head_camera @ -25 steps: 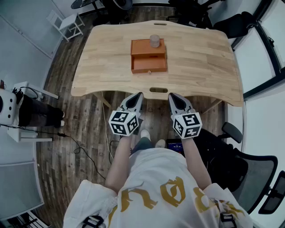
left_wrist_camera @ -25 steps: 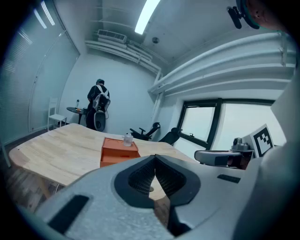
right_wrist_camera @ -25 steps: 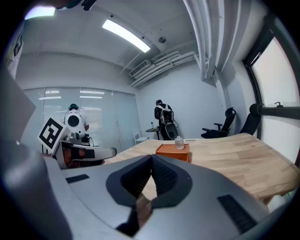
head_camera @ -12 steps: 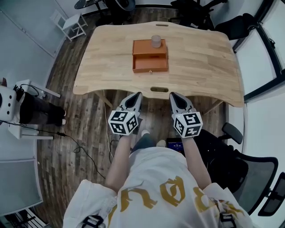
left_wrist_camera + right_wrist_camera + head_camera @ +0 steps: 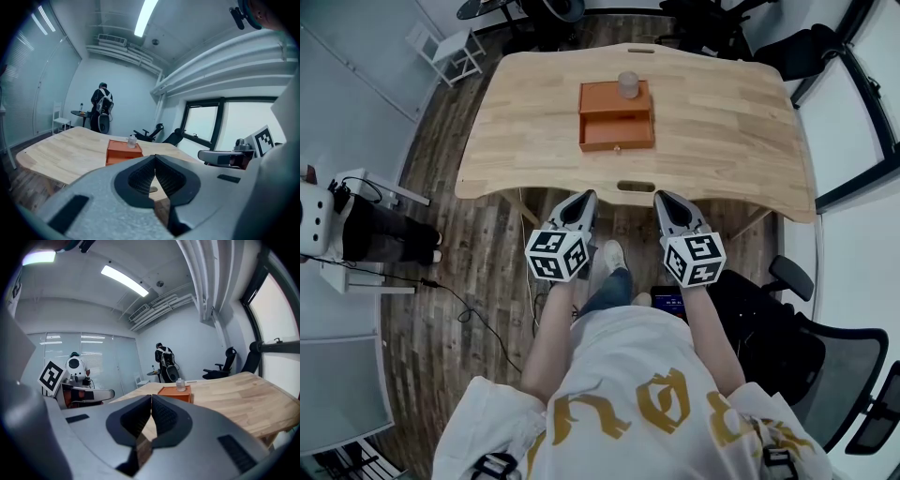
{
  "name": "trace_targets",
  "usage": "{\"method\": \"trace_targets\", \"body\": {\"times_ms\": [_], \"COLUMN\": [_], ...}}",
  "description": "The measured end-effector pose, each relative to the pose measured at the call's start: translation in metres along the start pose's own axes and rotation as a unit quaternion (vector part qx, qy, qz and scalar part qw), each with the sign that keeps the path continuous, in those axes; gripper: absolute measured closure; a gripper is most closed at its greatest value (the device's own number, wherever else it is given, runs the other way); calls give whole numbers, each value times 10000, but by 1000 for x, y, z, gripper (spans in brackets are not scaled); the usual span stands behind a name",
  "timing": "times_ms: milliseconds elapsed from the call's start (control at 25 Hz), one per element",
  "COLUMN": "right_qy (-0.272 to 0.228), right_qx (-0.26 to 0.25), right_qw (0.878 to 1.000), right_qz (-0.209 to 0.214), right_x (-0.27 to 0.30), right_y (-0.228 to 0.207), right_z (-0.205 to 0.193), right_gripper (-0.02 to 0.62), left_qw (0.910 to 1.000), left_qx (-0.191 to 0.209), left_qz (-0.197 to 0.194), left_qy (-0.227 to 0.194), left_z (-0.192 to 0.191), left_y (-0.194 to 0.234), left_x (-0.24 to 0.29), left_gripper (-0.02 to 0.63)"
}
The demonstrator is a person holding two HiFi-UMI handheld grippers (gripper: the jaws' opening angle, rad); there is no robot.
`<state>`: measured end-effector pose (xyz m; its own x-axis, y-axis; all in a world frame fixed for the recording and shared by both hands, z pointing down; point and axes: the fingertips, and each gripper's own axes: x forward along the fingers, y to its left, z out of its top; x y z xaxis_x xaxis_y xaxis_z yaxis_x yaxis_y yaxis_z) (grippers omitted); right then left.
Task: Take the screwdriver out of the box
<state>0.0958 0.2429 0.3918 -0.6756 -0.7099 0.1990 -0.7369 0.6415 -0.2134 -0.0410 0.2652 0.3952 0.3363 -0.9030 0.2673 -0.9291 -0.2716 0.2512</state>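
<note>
Setting: office room with a dark plank floor [image 5: 441,234]; a pale wooden desk [image 5: 722,122] with rounded edges, mostly bare.
Hazard, box: the flat orange rectangular box [image 5: 616,117] looks light, so pulling at its front with one jaw pair would likely drag the whole box unless the other steadies it.
Hazard, jar: the small clear lidded jar [image 5: 628,84] stands on the box's far top edge; a jolt or tilt of the box could topple it.
Hazard, grip: a slim tool seized off-centre may pivot or slip out while being lifted.
Screwdriver: not visible in any view; judged to be inside the box.
Box, place: mid-desk, nearer the far edge than the near one.
Box, look: matte orange, with a lower front section jutting toward the person and a small knob at its centre, seemingly a drawer; its contents cannot be made out.
Left hand-held gripper [image 5: 587,195]: grey, jaws pressed together, nothing between them, held short of the desk's near edge, well apart from the box.
Right hand-held gripper [image 5: 662,196]: grey, jaws together, empty, alongside the left one.
</note>
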Motion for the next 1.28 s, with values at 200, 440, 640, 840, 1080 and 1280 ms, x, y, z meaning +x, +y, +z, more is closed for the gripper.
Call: {"method": "trace_targets", "body": {"times_ms": [200,440,640,840,1080,1280], "right_qy": [108,264,532,775,969,1106], "right_qx": [42,188,276,384,421,438], "right_qw": [9999,9992,9976,9949,9920,9894], "right_qz": [-35,-232,-356,-522,-686,-836], "right_x": [16,58,124,193,259,284], "right_y": [-11,-49,-84,-115,-135,-146], "right_z": [-6,-8,-9,-7,-6,-11], "right_gripper": [583,583,583,583,583,583], "left_qw": [9999,9997,9995,9980,9919,9894], "left_qx": [-27,-37,19,18,568,473], "left_qz": [-94,-153,-205,-337,-643,-864], "left_qy": [65,164,254,525,933,1063], "left_z": [-1,8,24,36,46,46], "left_y": [5,30,72,122,163,184], "left_x": [21,73,131,197,256,283], "left_gripper": [597,597,597,597,597,597]}}
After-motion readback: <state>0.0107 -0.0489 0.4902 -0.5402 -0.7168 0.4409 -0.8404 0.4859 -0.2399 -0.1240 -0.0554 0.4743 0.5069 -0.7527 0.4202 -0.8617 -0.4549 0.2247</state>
